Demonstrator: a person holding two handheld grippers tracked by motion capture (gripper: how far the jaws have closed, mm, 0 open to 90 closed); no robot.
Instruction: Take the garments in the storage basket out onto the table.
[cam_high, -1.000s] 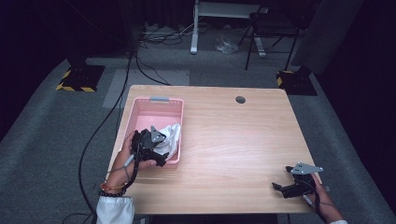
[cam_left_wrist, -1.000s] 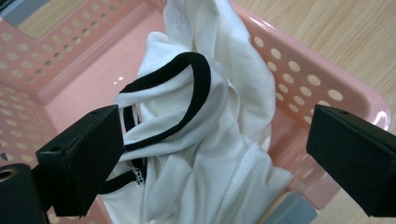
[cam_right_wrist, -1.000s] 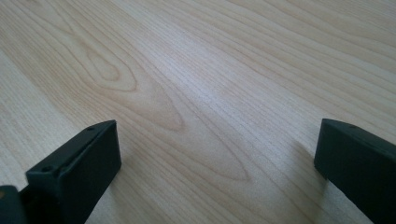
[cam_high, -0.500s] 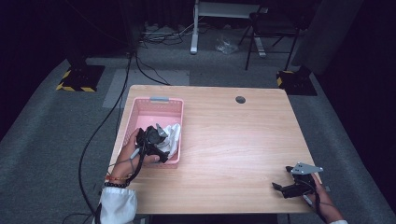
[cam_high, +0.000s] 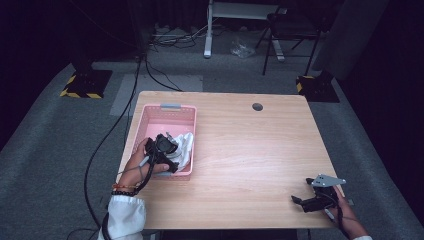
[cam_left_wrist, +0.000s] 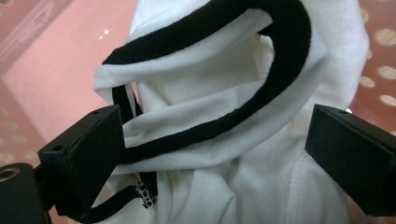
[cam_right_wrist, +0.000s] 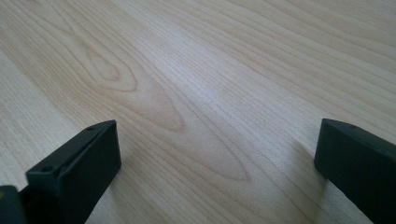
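From the high view, your left tongs (cam_high: 167, 150) are down inside the pink basket (cam_high: 150, 119), at its near end, right on the crumpled white garment (cam_high: 184, 146) that lies there. The garment sits just ahead of the tongs and slightly to their right, bunched against the basket's right wall and near corner. Your left hand is by far the nearer one; your right tongs (cam_high: 304, 202) rest well apart, at the near right corner of the desk (cam_high: 250, 150), with nothing near them. The desk is bare pale wood apart from the basket, with a small round cable hole (cam_high: 257, 106) toward the far edge. Around it you have grey carpet, trailing cables, and dark surroundings with stands and a chair beyond.

In the left gripper view, the jaws stand wide apart, one on each side of a raised fold of the white garment (cam_left_wrist: 233, 112). A black trim band (cam_left_wrist: 224, 126) loops across that fold from jaw to jaw, so its long run lies roughly across the gap. The left jaw looks to be touching the cloth; the right jaw is just beside it, not yet pressing. Nothing is gripped. Closing here would likely catch the fold and the band together. The pink basket floor (cam_left_wrist: 56, 70) shows behind.

In the right gripper view, the jaws are wide open over bare desk (cam_right_wrist: 196, 93), holding nothing.
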